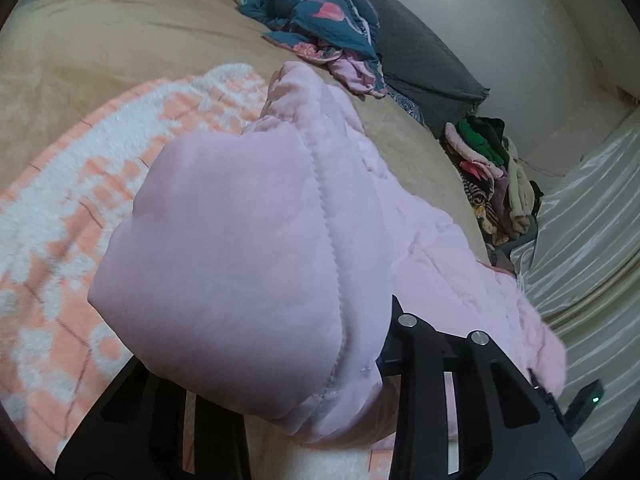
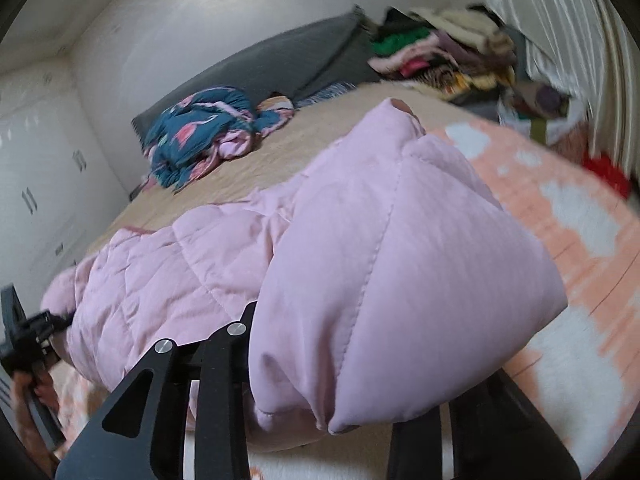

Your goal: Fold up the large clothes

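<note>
Pink quilted jacket [image 1: 248,232] fills the space between the arms of the left tool [image 1: 280,412]; its folded end bulges over them and hides the tips, so the tool holds it. Right tool [image 2: 320,412] holds the other padded end [image 2: 400,240] in the same way. Under both tools lies a peach and white blanket [image 1: 60,240] on the beige bed [image 1: 120,48]. Far ahead, a blue flowered garment [image 2: 200,132] lies crumpled.
</note>
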Action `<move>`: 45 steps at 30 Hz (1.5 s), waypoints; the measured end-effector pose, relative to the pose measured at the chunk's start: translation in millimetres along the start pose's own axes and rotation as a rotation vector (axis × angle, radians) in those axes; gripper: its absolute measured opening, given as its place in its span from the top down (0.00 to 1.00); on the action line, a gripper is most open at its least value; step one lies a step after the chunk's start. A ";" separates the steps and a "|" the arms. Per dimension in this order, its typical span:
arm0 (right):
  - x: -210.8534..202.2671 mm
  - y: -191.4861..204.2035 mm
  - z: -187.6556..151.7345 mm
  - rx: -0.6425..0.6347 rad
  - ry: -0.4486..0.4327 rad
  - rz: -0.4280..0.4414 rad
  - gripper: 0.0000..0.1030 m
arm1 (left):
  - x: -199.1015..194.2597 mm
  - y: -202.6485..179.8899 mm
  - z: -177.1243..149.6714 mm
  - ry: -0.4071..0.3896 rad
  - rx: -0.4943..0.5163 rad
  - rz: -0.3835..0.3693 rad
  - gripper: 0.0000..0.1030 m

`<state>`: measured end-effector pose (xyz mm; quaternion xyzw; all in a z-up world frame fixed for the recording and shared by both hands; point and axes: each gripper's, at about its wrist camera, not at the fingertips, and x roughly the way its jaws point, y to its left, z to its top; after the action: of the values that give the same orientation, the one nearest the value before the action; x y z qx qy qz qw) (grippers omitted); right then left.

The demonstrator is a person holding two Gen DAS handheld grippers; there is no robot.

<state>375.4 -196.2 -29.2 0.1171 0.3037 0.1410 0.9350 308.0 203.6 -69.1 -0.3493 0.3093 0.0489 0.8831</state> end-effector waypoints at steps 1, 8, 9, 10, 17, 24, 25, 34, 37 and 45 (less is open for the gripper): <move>-5.3 3.3 0.3 -0.015 -0.004 -0.006 0.71 | -3.5 -1.9 0.0 -0.005 0.013 0.008 0.76; -50.9 23.0 -7.1 -0.097 -0.035 -0.026 0.71 | -41.7 -18.9 -11.6 -0.029 0.124 0.035 0.77; -57.4 24.3 -9.1 -0.105 -0.036 -0.026 0.71 | -48.0 -19.1 -15.1 -0.030 0.131 0.037 0.77; -61.6 25.2 -10.1 -0.108 -0.034 -0.026 0.71 | -49.4 -19.6 -16.7 -0.030 0.135 0.041 0.77; -100.3 19.8 -28.7 -0.105 -0.035 -0.041 0.71 | -84.7 -28.6 -43.7 -0.047 0.201 0.051 0.77; -127.1 17.5 -47.0 -0.107 -0.034 -0.060 0.71 | -100.4 -30.1 -66.9 -0.040 0.253 0.076 0.77; -129.3 17.5 -49.0 -0.108 -0.032 -0.063 0.71 | -101.8 -31.3 -69.4 -0.038 0.258 0.081 0.77; -153.2 13.4 -68.8 -0.090 -0.025 -0.066 0.71 | -113.0 -32.2 -82.8 -0.032 0.294 0.099 0.77; -158.6 11.8 -76.4 -0.085 -0.016 -0.070 0.71 | -115.7 -27.2 -89.2 -0.027 0.298 0.106 0.76; -161.4 7.6 -90.9 -0.057 0.008 -0.076 0.71 | -116.6 -23.5 -98.3 -0.014 0.310 0.125 0.76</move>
<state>194.1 -231.0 -12.2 0.0779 0.3077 0.1144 0.9414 171.0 137.4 -43.2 -0.1884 0.3281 0.0580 0.9239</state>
